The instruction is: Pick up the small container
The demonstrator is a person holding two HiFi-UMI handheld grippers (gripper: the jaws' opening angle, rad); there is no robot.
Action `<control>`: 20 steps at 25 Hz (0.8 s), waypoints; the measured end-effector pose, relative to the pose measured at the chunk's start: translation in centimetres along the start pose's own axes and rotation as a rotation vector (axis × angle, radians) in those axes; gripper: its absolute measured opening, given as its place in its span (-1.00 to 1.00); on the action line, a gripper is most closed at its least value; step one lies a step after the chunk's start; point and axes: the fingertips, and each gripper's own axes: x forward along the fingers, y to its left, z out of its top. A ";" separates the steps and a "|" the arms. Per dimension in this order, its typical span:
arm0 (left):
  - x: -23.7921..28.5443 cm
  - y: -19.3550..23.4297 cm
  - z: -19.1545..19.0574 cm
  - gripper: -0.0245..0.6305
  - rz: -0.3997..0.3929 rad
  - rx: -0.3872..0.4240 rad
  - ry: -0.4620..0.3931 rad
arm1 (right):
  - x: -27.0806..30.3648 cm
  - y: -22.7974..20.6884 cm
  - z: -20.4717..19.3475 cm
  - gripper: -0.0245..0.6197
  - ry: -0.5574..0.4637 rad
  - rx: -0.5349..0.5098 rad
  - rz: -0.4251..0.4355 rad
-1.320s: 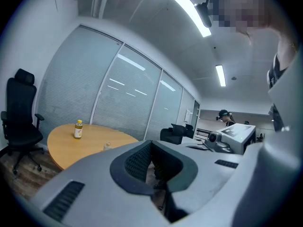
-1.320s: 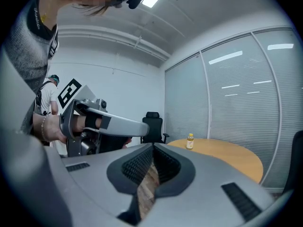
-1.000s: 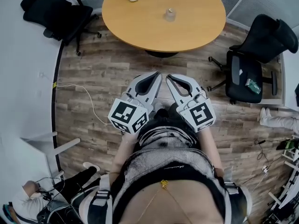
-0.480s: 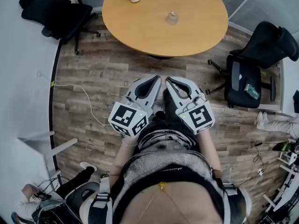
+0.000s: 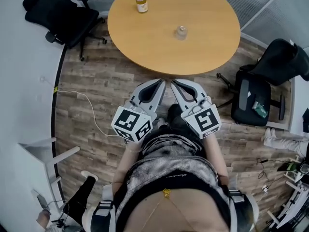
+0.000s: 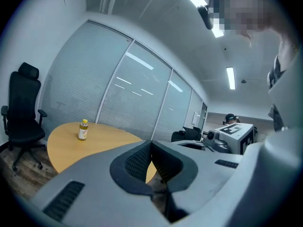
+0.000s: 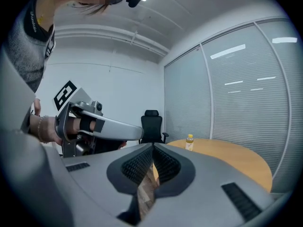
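Left grey hand-held gripper (image 5: 161,82): jaws closed, nothing between them. Right grey hand-held gripper (image 5: 175,83): same, closed and empty. The two sit side by side, just short of the round light-wood table (image 5: 212,47). Small clear container (image 5: 181,32) stands mid-table, ahead of both tips and well apart. Yellow-capped amber bottle (image 5: 141,3) is farther out, ahead-left. Pickup not started: reach, opening and grasp all remain.

The left claw (image 5: 161,80) and right claw (image 5: 174,81) have both advanced toward 12 o'clock, their tips now just short of the counter's (image 5: 145,52) near edge instead of well apart from it.
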 end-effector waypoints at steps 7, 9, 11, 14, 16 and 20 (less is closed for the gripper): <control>4.9 1.3 1.5 -0.86 0.015 0.003 0.003 | 1.8 -5.6 0.6 -0.85 -0.005 0.003 0.012; 6.3 1.6 2.0 -0.86 0.022 0.006 0.005 | 2.2 -7.3 0.9 -0.85 -0.010 0.004 0.014; 7.8 1.9 2.5 -0.86 0.027 0.010 0.002 | 2.5 -9.0 0.8 -0.85 -0.007 0.003 0.016; 9.7 1.9 3.0 -0.86 0.032 0.011 -0.004 | 2.7 -11.1 0.5 -0.85 0.004 0.007 0.020; 10.7 2.0 3.1 -0.86 0.039 0.006 -0.004 | 2.8 -12.0 0.5 -0.85 0.008 0.012 0.029; 12.2 2.6 3.1 -0.86 0.058 -0.008 -0.001 | 3.3 -13.5 0.1 -0.85 0.012 0.013 0.052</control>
